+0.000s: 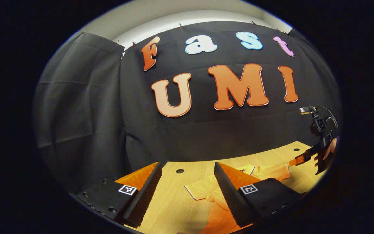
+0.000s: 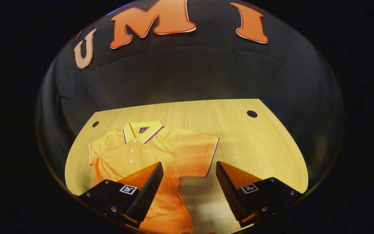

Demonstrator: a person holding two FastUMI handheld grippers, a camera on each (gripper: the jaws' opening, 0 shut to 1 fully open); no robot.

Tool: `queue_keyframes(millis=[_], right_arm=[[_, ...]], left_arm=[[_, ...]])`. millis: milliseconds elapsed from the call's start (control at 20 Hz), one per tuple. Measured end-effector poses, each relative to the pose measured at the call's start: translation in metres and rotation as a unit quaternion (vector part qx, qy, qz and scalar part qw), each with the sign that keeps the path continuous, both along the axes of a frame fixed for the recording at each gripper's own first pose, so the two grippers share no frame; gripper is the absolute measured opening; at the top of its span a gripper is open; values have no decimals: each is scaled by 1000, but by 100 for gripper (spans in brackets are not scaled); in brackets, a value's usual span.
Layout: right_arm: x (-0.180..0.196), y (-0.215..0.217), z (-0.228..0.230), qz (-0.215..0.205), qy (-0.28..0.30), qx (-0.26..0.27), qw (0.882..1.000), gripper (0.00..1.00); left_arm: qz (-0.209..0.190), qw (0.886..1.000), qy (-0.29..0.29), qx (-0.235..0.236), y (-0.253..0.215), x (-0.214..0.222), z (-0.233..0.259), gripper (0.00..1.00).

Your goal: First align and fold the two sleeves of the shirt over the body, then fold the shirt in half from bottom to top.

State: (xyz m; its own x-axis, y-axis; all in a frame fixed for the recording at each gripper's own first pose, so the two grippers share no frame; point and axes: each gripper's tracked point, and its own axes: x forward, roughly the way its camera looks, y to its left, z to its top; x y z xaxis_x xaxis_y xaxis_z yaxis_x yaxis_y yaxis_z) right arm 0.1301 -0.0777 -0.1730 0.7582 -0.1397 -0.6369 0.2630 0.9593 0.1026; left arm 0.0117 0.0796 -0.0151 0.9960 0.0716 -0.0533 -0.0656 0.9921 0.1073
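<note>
Soft matt cloth shirt on smooth, faintly grained wood table; ridged fingers.

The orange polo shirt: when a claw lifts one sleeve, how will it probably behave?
The polo shirt lies flat on the wooden table, so it is probably floppy and light. The lifted sleeve would likely droop and drag the body's cloth slightly.

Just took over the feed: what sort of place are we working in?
It looks like a staged recording booth, not a home: black cloth wall behind, a bare wooden table with drilled holes, and one orange polo shirt laid flat on it.
</note>
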Motion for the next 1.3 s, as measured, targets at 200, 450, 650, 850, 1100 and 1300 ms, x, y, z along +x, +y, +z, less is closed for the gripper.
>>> queue_keyframes(millis=[200, 450, 650, 850, 1100, 1300], right_arm=[[31, -19, -26, 0, 45, 10, 999, 99], [67, -34, -43, 11, 93, -15, 995, 99], [78, -42, -59, 17, 143, 8, 990, 98], [78, -56, -86, 0, 196, 31, 980, 94], [70, -72, -120, 9, 254, 6, 967, 75], [76, -58, -121, -3, 262, 47, 964, 55]], left_arm=[[39, 999, 12, 8, 7, -16, -5, 99], [69, 997, 21, 11, 13, -22, -5, 99], [70, 997, 21, 15, 5, -23, -4, 99], [87, 996, 31, 8, 13, -22, -11, 99], [104, 994, 28, 14, 17, -25, -6, 99], [104, 994, 32, 17, 17, -27, -6, 99]])
